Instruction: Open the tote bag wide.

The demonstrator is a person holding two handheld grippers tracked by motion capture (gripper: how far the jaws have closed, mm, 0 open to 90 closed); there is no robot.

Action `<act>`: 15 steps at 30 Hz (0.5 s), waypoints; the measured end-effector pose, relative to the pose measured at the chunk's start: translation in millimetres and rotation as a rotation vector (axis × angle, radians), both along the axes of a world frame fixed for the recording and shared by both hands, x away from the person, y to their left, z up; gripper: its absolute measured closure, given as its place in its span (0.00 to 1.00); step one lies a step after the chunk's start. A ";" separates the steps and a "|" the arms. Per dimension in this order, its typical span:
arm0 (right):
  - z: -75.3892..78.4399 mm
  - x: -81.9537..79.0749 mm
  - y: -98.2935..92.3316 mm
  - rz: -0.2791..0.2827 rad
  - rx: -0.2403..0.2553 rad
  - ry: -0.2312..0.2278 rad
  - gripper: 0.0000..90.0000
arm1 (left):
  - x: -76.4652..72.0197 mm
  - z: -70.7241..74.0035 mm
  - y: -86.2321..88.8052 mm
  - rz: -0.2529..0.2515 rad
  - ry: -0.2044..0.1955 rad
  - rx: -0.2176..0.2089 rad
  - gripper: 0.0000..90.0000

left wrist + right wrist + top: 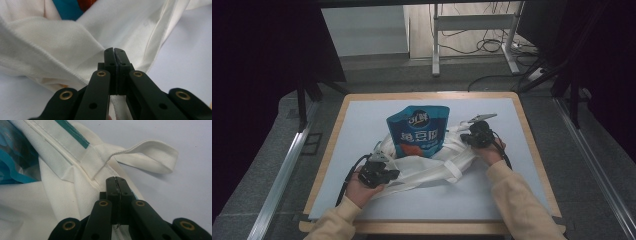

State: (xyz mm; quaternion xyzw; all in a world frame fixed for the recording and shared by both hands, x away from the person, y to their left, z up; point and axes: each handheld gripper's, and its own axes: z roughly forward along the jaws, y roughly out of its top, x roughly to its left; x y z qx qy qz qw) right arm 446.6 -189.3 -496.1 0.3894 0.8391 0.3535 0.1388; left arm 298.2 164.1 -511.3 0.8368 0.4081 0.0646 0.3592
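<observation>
Two claws, both clamped tight on the white cloth tote bag: my left gripper pinched its near-left edge, my right gripper bit the rim by a handle loop. Between them, the blue snack pouch stood in the bag, mid-table.

White cloth bag (teal trim showing inside its rim) is lying around a blue pouch bearing white lettering and an orange patch; black grippers, pale blue table mat.
</observation>
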 end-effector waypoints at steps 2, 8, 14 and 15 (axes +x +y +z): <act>-0.5 0.0 0.3 -0.002 -0.002 -0.001 0.99 | 0.3 -0.4 0.0 0.000 0.001 0.000 1.00; -0.5 -0.8 -1.5 -0.002 0.015 0.001 0.99 | 1.4 1.8 0.3 0.000 -0.003 -0.009 1.00; 7.8 -10.3 -8.0 0.013 0.062 -0.034 0.99 | 4.5 18.1 2.8 0.013 -0.050 -0.060 1.00; 9.7 -12.7 -9.6 0.016 0.075 -0.039 0.99 | 5.5 20.7 2.8 0.011 -0.059 -0.065 1.00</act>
